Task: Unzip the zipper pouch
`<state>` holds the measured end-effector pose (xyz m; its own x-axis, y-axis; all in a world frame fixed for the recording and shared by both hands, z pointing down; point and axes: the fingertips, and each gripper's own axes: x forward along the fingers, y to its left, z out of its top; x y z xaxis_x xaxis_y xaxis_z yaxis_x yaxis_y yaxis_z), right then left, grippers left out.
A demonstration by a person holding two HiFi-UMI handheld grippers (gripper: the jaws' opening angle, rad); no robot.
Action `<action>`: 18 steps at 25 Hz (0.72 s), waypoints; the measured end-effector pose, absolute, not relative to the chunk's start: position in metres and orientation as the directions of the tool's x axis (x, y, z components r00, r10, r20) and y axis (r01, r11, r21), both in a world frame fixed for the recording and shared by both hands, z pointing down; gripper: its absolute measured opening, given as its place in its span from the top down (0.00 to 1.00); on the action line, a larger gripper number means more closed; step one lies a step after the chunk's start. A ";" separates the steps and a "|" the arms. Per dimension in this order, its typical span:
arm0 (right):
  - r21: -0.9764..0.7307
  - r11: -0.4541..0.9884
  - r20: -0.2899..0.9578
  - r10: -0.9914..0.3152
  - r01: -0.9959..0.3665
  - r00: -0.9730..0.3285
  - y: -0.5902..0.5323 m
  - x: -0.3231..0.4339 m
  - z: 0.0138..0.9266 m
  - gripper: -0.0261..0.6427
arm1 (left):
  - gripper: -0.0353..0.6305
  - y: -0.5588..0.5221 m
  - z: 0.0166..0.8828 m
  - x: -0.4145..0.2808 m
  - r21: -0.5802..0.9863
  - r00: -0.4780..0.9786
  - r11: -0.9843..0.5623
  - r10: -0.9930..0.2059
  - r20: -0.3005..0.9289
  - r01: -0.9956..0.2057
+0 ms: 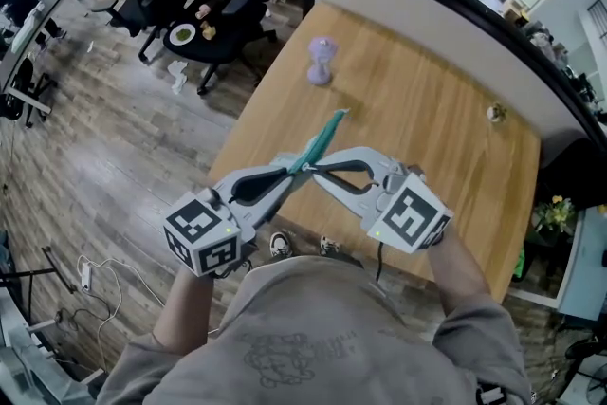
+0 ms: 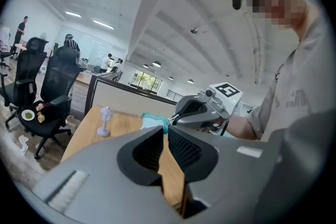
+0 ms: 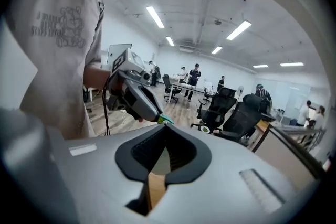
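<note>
The left gripper's jaws are pressed together at the tips on one end of the teal pouch. The right gripper's jaws are likewise closed tip to tip, with a scrap of the same teal fabric showing right at their point. Whether that is the zipper pull or only the fabric edge beside it is too small to tell. The two grippers meet nose to nose in front of the person's chest. From there the pouch rises towards 1 o'clock in the head view, held in the air over the near edge of the table, not resting on it. It looks light, thin and limp, a flat cloth strip that stands only because it is pinched. It will probably fold and twist, not resist, so the zipper should slide only if the fabric is kept taut. One pair of jaws should grip the end next to the slider and the other the small pull tab, which is likely slick and easy to lose. Further out on the table, a lilac ornament stands at 12 o'clock and a tiny object lies at 2 o'clock, both well apart from the pouch.
</note>
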<state>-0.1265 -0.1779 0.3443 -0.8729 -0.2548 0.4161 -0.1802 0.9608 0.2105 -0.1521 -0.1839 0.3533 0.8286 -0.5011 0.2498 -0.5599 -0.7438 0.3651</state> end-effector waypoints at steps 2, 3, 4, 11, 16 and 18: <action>0.127 0.967 0.397 -0.254 -0.221 -0.882 -0.181 -0.122 0.345 0.95 | 0.90 -0.184 0.354 -0.151 0.362 0.830 -0.746 -0.496 0.255 -0.558; 0.091 0.966 0.398 -0.259 -0.243 -0.880 -0.184 -0.119 0.346 0.95 | 0.90 -0.185 0.355 -0.151 0.360 0.828 -0.746 -0.496 0.260 -0.560; 0.060 0.962 0.401 -0.266 -0.265 -0.877 -0.187 -0.116 0.348 0.95 | 0.90 -0.186 0.356 -0.152 0.359 0.827 -0.745 -0.496 0.265 -0.562; 0.015 0.939 0.415 -0.319 -0.344 -0.852 -0.206 -0.091 0.352 0.95 | 0.90 -0.188 0.358 -0.154 0.337 0.821 -0.750 -0.493 0.288 -0.569; 0.053 0.916 0.449 -0.378 -0.398 -0.810 -0.224 -0.060 0.357 0.95 | 0.90 -0.189 0.359 -0.163 0.327 0.805 -0.738 -0.510 0.302 -0.590; 0.057 0.900 0.455 -0.409 -0.433 -0.791 -0.230 -0.047 0.359 0.95 | 0.90 -0.188 0.361 -0.167 0.322 0.797 -0.732 -0.518 0.311 -0.601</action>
<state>-0.0473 -0.2302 0.3589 -0.7912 -0.4091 0.4546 -0.4325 0.8998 0.0569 -0.1673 -0.1883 0.3608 0.7973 -0.5176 0.3106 -0.6006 -0.7317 0.3223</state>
